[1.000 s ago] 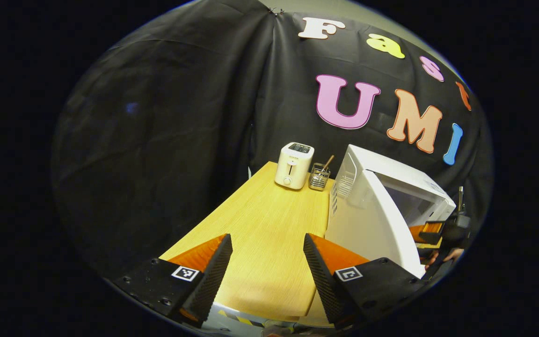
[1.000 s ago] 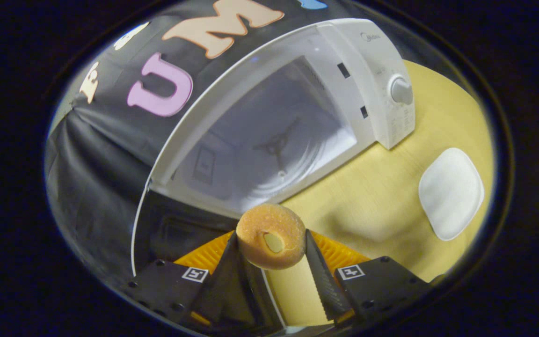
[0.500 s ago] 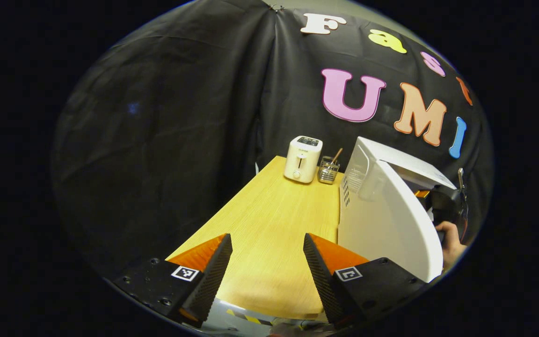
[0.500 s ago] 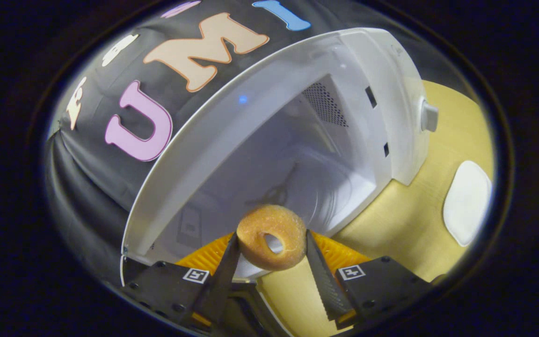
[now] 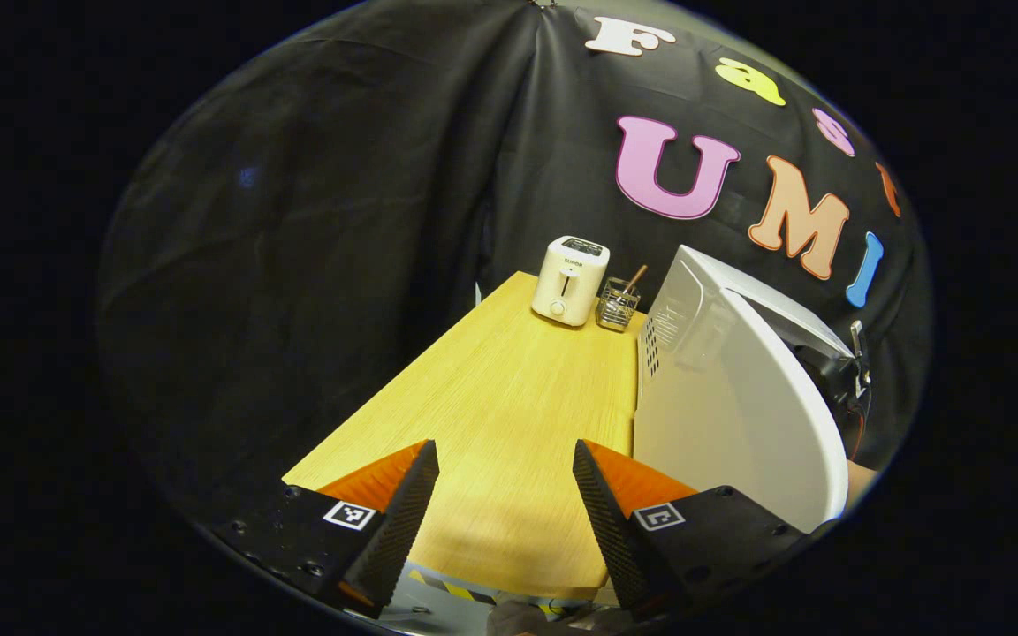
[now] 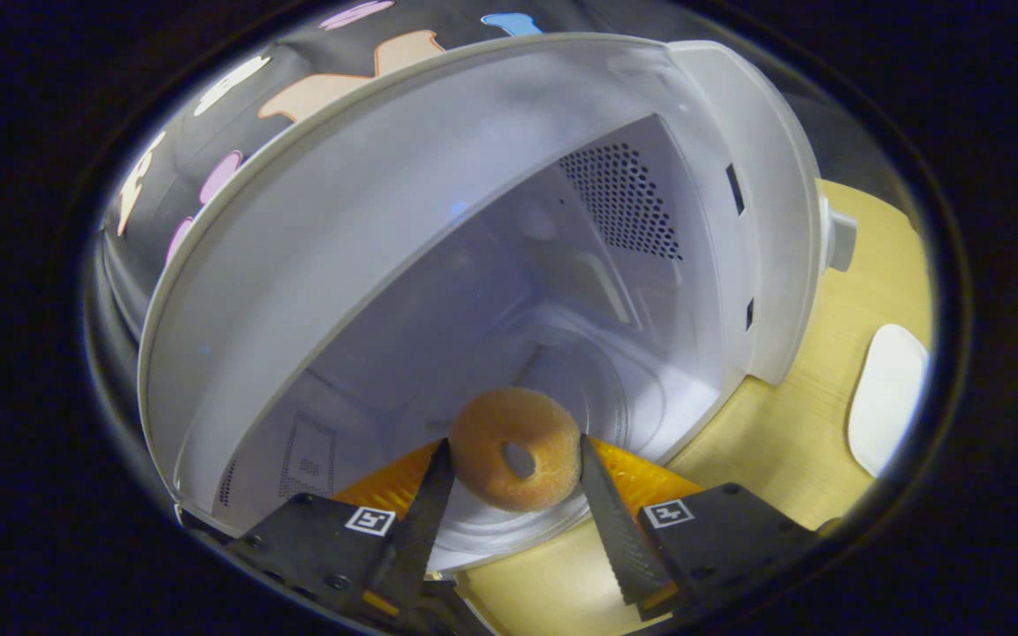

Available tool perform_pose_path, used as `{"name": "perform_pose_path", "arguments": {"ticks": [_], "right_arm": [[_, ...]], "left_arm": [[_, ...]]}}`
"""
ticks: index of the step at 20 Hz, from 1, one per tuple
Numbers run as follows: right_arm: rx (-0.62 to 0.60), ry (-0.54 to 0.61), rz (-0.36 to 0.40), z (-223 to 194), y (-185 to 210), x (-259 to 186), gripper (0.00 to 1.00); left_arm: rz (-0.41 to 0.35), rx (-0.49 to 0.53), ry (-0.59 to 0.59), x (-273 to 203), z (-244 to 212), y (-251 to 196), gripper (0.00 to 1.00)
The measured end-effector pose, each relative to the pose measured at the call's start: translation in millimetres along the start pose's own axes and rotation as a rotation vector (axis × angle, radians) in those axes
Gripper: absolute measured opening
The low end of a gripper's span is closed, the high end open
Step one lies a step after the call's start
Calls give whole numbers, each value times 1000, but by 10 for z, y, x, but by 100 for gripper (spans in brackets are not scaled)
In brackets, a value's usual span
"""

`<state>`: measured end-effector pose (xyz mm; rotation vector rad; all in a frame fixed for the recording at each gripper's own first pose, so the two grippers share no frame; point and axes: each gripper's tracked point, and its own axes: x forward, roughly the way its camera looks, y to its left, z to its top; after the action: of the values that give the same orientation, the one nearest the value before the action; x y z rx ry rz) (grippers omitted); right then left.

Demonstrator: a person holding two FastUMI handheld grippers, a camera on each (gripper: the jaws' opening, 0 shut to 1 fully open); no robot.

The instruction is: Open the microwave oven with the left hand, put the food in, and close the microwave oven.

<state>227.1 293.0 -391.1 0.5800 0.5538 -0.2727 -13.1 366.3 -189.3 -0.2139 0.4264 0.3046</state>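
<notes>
Donut going in, door already open.
You're closing in: cavity (image 6: 553, 353) is looming larger than a second ago, donut (image 6: 516, 448) pinched in the right gripper (image 6: 516, 495) at 6 o'clock, hovering over the turntable (image 6: 597, 389). Left gripper (image 5: 505, 508) is idling with jaws apart, microwave (image 5: 730, 397) at 3 o'clock.

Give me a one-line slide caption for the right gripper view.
Right gripper holds a doughnut at the mouth of the open microwave, above the glass turntable.
</notes>
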Motion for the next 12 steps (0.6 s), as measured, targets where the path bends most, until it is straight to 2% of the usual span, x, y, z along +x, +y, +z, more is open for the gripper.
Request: {"name": "perform_pose_path", "arguments": {"ticks": [2,3,4,7,8,10,11,12], "right_arm": [[-9,13,4,-10,-25,-7,76],[-19,16,7,-17,-37,-15,79],[-25,22,17,-21,-36,-44,93],[-40,33,53,-1,-6,-209,91],[-50,31,69,23,8,-286,98],[-84,32,98,48,10,-475,98],[-108,35,114,50,-1,-585,98],[-135,38,130,56,-17,-698,91]], "left_arm": [[-16,-2,16,2,-46,-59,90],[-21,-5,23,-6,-72,-77,90],[-21,-11,27,-17,-77,-94,90],[-22,-35,27,-69,-82,-155,88],[-20,-38,28,-78,-92,-174,84],[-27,-37,37,-136,-132,-216,75],[-32,-31,36,-158,-138,-240,66],[-32,-24,36,-192,-144,-255,60]]}}
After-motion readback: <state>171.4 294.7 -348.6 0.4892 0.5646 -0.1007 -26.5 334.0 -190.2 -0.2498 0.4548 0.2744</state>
